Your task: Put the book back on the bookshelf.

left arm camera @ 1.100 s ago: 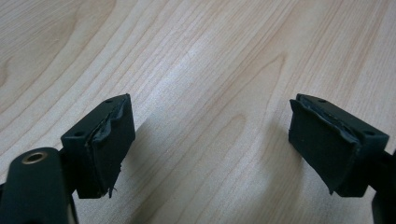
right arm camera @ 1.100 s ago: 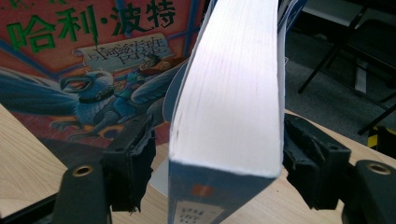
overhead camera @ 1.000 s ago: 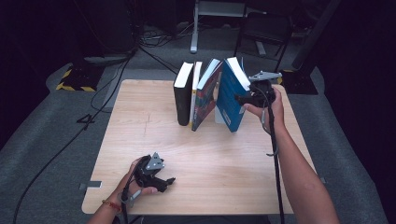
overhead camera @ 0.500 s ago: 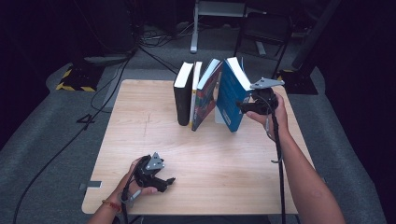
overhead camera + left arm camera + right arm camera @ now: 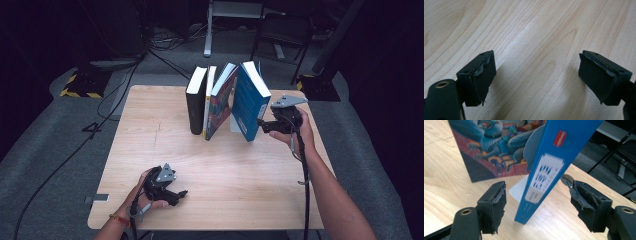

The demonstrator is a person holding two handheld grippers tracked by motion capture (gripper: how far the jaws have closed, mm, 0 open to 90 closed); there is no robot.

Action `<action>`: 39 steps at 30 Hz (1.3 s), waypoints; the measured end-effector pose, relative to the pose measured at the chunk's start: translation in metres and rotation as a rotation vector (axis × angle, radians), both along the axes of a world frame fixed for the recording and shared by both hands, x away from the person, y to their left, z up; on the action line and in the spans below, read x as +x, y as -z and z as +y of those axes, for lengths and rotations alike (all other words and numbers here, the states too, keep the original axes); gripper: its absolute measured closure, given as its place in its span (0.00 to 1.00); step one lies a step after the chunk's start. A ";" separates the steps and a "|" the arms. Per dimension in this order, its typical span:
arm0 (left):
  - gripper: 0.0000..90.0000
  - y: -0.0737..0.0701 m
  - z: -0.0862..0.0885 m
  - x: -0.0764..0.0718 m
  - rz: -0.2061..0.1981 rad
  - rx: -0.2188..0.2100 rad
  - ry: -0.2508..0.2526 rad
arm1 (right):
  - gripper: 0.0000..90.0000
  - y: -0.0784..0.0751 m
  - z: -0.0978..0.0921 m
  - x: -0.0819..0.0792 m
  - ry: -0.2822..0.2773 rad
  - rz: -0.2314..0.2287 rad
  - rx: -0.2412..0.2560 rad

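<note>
Right gripper w/ jaws wide, straddling the spine of the blue book, which leans at the right end of a row at the table's far side, apparently lining up to grab it. Left gripper, jaws also wide and empty, rests near the front edge, out of the way.

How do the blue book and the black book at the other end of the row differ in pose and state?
The blue book leans, its top tipped away from the row; the black book stands upright. The blue book sits between the open jaws of the right tool, not yet clamped; the black book has no tool near it. The blue book's spine faces the right tool, while the black book shows white page edges on top. Both stand on the wooden table.
</note>
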State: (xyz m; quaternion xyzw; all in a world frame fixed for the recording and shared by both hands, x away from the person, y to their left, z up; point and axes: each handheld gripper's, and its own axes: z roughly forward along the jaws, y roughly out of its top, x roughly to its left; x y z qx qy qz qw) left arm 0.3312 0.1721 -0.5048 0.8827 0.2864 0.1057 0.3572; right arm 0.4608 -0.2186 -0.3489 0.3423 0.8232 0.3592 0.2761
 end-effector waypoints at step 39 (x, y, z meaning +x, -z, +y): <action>0.16 0.000 0.000 0.000 -0.001 0.001 0.001 | 0.31 0.068 -0.053 -0.053 -0.015 0.040 -0.080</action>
